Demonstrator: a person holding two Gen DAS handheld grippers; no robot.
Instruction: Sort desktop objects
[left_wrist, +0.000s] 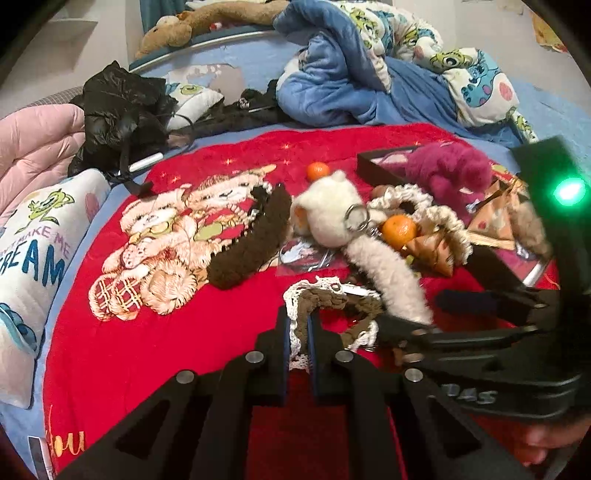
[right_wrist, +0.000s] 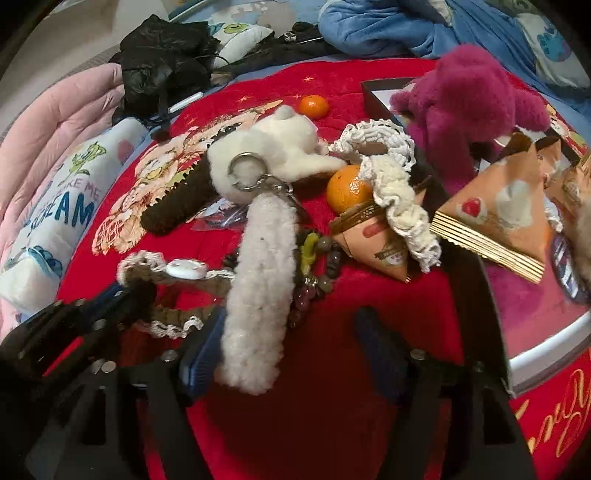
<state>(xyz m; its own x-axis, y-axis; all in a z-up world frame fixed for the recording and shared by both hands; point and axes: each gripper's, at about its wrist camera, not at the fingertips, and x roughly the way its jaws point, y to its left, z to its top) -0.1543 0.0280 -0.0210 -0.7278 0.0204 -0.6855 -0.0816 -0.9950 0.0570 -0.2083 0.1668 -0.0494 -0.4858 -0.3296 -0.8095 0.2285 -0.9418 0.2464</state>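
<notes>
Left wrist view: the left gripper (left_wrist: 298, 341) has its jaws pinched tight on a scrunchie (left_wrist: 325, 295), a soft olive-brown crinkled fabric loop edged in white lace; the loop stands up between the blue pads and arcs away to the right, its far part draped back toward the red blanket (left_wrist: 184, 332). The gripper points forward and down at the plush blanket, which has teddy bears stitched into it. Just right of the scrunchie and ahead lies a fuzzy cream tail (left_wrist: 388, 273), a long cylinder whose axis runs from the near right up to a metal keyring (left_wrist: 356, 216) on a round white plush (left_wrist: 328, 210). In the right wrist view the right gripper (right_wrist: 295, 350) also tilts down, its jaws standing wide; the tail's (right_wrist: 258, 284) near end rests against the left blue pad (right_wrist: 199, 365), the right pad well clear of it, so it holds nothing. The scrunchie (right_wrist: 162, 273) with a white button shows to its left, in the other gripper (right_wrist: 110, 295). Ahead of the tail sit glossy beads (right_wrist: 325, 258), a smooth orange (right_wrist: 347, 188), a cream knitted scrunchie (right_wrist: 399, 195) and pyramid-shaped paper packets (right_wrist: 509, 206). Further ahead to the right is a shaggy magenta plush (right_wrist: 476, 96) in a black tray (right_wrist: 369, 88); ahead left lies a dark brown fuzzy strip (right_wrist: 173, 206), and beyond, a second orange (right_wrist: 313, 105).
</notes>
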